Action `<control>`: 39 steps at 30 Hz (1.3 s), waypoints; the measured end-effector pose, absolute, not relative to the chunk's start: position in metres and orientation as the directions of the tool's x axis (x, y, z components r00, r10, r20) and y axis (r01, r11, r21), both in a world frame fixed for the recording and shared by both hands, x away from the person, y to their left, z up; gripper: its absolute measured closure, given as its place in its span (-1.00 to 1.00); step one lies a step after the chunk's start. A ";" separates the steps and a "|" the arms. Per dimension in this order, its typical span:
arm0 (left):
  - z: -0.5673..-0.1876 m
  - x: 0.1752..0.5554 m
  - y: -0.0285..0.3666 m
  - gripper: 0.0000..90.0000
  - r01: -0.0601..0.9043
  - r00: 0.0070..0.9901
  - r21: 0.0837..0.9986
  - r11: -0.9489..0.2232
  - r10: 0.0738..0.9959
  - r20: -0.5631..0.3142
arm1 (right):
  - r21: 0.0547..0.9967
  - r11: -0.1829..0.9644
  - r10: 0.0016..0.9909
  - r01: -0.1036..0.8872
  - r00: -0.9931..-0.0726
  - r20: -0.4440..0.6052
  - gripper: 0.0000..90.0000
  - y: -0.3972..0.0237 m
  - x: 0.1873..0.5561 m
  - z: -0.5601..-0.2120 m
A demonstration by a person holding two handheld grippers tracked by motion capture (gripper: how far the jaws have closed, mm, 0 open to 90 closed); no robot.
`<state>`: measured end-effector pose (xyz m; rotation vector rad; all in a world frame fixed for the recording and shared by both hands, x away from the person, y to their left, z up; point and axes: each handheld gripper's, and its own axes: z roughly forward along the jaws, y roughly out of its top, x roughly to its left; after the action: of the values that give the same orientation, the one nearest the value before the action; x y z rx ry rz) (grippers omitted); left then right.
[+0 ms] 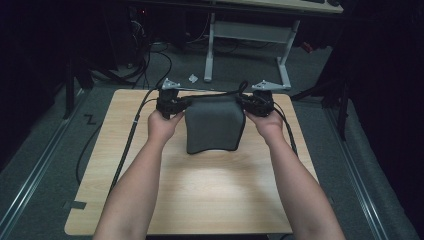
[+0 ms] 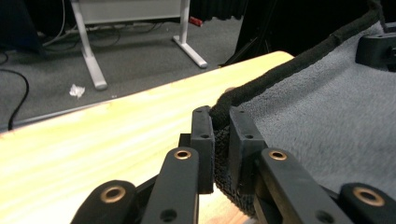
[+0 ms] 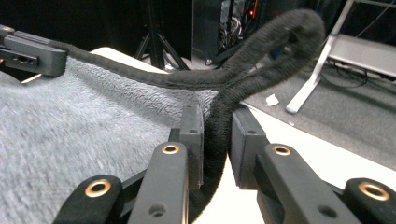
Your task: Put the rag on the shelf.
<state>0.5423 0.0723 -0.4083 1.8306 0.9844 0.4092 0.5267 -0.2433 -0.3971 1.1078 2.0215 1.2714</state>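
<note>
A dark grey fleece cloth (image 1: 214, 125) hangs from its top edge between my two grippers over the wooden table (image 1: 210, 195), its lower hem resting on the board. My left gripper (image 1: 172, 103) is shut on the cloth's top left corner; in the left gripper view the pads (image 2: 203, 140) pinch the black hem of the cloth (image 2: 327, 126). My right gripper (image 1: 256, 102) is shut on the top right corner, where the thick black hem (image 3: 219, 130) runs between its pads and a hem loop (image 3: 285, 37) sticks up beyond.
Cables (image 1: 131, 135) trail from the grippers over the table's left side and right edge. Beyond the far edge a white desk frame (image 1: 247, 45) stands on grey carpet, with a scrap of paper (image 1: 193, 78) on the floor. Dark stands flank the table.
</note>
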 end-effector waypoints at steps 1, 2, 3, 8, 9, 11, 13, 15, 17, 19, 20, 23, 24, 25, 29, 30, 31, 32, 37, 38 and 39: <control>-0.411 0.543 0.073 0.82 0.453 0.613 0.871 -0.189 0.776 -0.150 | 0.896 0.232 0.848 0.379 -0.530 0.005 0.76 -0.244 0.527 -0.400; -0.413 0.543 0.075 0.82 0.463 0.610 0.867 -0.183 0.776 -0.162 | 0.894 0.227 0.852 0.387 -0.524 0.011 0.76 -0.246 0.527 -0.402; -0.416 0.543 0.077 0.82 0.472 0.610 0.864 -0.175 0.773 -0.176 | 0.893 0.217 0.853 0.394 -0.521 0.023 0.76 -0.248 0.527 -0.405; -0.421 0.544 0.074 0.82 0.483 0.622 0.856 -0.184 0.761 -0.187 | 0.886 0.220 0.845 0.408 -0.534 0.036 0.93 -0.251 0.525 -0.415; -0.422 0.544 0.074 0.82 0.487 0.620 0.855 -0.180 0.761 -0.194 | 0.885 0.223 0.844 0.408 -0.535 0.034 0.93 -0.250 0.524 -0.416; -0.423 0.545 0.075 0.83 0.498 0.618 0.850 -0.173 0.759 -0.207 | 0.886 0.224 0.844 0.407 -0.535 0.033 0.93 -0.249 0.523 -0.417; -0.425 0.546 0.075 0.83 0.509 0.618 0.842 -0.177 0.757 -0.214 | 0.884 0.220 0.846 0.413 -0.532 0.038 0.93 -0.250 0.523 -0.419; -0.428 0.546 0.074 0.83 0.517 0.620 0.836 -0.186 0.754 -0.216 | 0.877 0.220 0.849 0.427 -0.527 0.043 0.93 -0.250 0.523 -0.422; -0.432 0.547 0.073 0.83 0.531 0.619 0.826 -0.187 0.751 -0.228 | 0.871 0.229 0.849 0.434 -0.527 0.039 0.93 -0.249 0.523 -0.426; -0.437 0.548 0.074 0.83 0.547 0.619 0.816 -0.187 0.746 -0.244 | 0.866 0.238 0.850 0.440 -0.525 0.033 0.93 -0.248 0.523 -0.430; -0.439 0.548 0.074 0.83 0.550 0.619 0.815 -0.184 0.745 -0.249 | 0.865 0.239 0.850 0.442 -0.526 0.034 0.93 -0.249 0.523 -0.432; -0.445 0.549 0.076 0.83 0.565 0.615 0.807 -0.169 0.739 -0.276 | 0.863 0.228 0.849 0.451 -0.526 0.051 0.93 -0.249 0.522 -0.437; -0.447 0.549 0.076 0.82 0.569 0.614 0.805 -0.168 0.738 -0.280 | 0.861 0.227 0.849 0.455 -0.525 0.053 0.93 -0.249 0.522 -0.439; -0.449 0.549 0.077 0.82 0.572 0.614 0.803 -0.166 0.736 -0.285 | 0.860 0.227 0.848 0.456 -0.526 0.055 0.93 -0.249 0.522 -0.440; -0.454 0.548 0.077 0.81 0.582 0.619 0.796 -0.169 0.726 -0.298 | 0.853 0.233 0.847 0.467 -0.529 0.058 0.92 -0.247 0.521 -0.446; -0.455 0.548 0.077 0.81 0.584 0.622 0.794 -0.171 0.722 -0.302 | 0.854 0.231 0.846 0.466 -0.529 0.060 0.92 -0.247 0.520 -0.448; -0.456 0.547 0.077 0.80 0.585 0.624 0.793 -0.172 0.720 -0.304 | 0.854 0.229 0.846 0.467 -0.529 0.062 0.92 -0.246 0.519 -0.449; -0.457 0.547 0.077 0.80 0.586 0.623 0.793 -0.169 0.719 -0.307 | 0.853 0.230 0.846 0.468 -0.530 0.063 0.91 -0.246 0.517 -0.450; -0.458 0.545 0.076 0.77 0.587 0.621 0.791 -0.171 0.722 -0.305 | 0.855 0.217 0.843 0.471 -0.532 0.079 0.82 -0.247 0.515 -0.452; -0.458 0.544 0.076 0.74 0.589 0.620 0.790 -0.172 0.723 -0.305 | 0.855 0.214 0.844 0.472 -0.530 0.082 0.77 -0.247 0.514 -0.451; -0.458 0.544 0.077 0.72 0.590 0.618 0.789 -0.170 0.724 -0.305 | 0.855 0.215 0.844 0.472 -0.530 0.080 0.73 -0.247 0.514 -0.450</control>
<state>0.5441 0.0765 -0.4575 1.8595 1.0532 0.1719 0.5141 -0.2469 -0.4499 1.2198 2.0914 1.2460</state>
